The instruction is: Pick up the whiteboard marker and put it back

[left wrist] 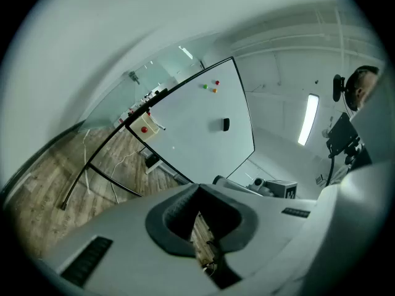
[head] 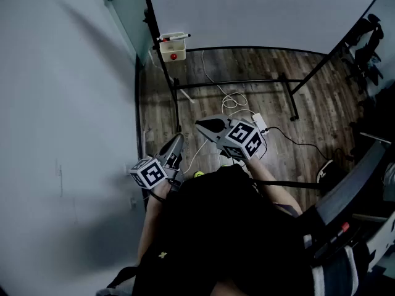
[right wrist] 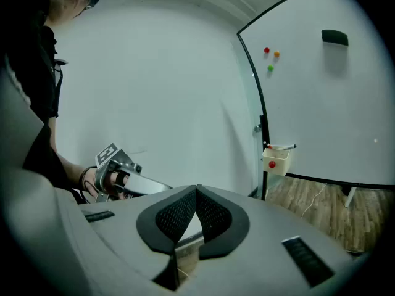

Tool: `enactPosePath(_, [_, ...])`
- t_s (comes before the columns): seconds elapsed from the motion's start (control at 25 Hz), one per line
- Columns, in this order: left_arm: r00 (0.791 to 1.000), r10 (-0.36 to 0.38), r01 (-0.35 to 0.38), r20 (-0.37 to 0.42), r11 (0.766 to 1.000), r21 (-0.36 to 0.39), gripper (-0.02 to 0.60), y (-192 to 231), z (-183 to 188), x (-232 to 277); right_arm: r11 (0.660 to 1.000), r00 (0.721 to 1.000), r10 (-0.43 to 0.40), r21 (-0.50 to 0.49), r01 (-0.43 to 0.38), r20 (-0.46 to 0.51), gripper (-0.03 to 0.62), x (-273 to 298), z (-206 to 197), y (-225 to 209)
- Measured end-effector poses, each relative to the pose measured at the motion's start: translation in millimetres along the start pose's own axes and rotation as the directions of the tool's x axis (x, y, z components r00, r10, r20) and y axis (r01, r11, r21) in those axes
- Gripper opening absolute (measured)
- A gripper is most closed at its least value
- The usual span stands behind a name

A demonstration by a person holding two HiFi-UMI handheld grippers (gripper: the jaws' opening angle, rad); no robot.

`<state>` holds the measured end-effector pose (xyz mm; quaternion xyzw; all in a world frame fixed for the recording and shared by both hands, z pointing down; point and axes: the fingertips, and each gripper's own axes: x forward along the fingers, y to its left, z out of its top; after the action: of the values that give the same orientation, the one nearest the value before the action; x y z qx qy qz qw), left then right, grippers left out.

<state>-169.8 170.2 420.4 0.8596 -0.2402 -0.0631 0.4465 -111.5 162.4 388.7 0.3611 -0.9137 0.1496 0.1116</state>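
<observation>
The whiteboard marker [head: 172, 37] lies across the top of a cream box [head: 173, 50] with a red dot, fixed at the whiteboard's [head: 259, 11] lower left corner. The right gripper view shows the same marker [right wrist: 282, 147] on the box [right wrist: 276, 160], far ahead. My left gripper [head: 178, 138] and right gripper [head: 199, 124] hang side by side over the wooden floor, well short of the box. Both are shut with nothing between their pads. The jaws meet in the left gripper view [left wrist: 199, 187] and in the right gripper view [right wrist: 197, 189].
The whiteboard stands on a black metal frame [head: 247, 82] with legs on the floor. White cables and a power strip [head: 260, 123] lie beneath it. A black eraser [right wrist: 334, 37] and three coloured magnets [right wrist: 270, 57] sit on the board. A grey wall [head: 62, 103] runs along the left, and chairs [head: 364, 42] stand at the right.
</observation>
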Motion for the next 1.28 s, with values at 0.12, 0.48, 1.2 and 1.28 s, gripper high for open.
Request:
enactPosePath(0.12, [1.000, 0.002, -0.002, -0.004, 1.000, 0.007, 0.032, 0.6, 1.6, 0.0, 1.000, 1.000, -0.004, 0.002, 0.004, 0.008, -0.003, 0.7, 1.4, -1.1])
enactPosePath(0.48, [1.000, -0.010, 0.010, -0.013, 1.000, -0.002, 0.032, 3.5, 3.0, 3.1, 0.998, 0.998, -0.051, 0.037, 0.049, 0.045, -0.003, -5.1, 7.8, -11.1])
enactPosePath(1.2, [0.999, -0.038, 0.037, -0.028, 0.999, -0.024, 0.032, 2.8, -9.0, 8.4, 0.990, 0.993, -0.117, 0.083, 0.116, 0.017, -0.003, -27.4, -14.7, -28.3])
enactPosePath(1.28, [1.000, -0.025, 0.025, -0.013, 0.999, -0.031, 0.032, 6.3, -4.4, 10.6, 0.991, 0.994, -0.109, 0.080, 0.108, 0.013, -0.003, -22.2, -12.8, -37.0])
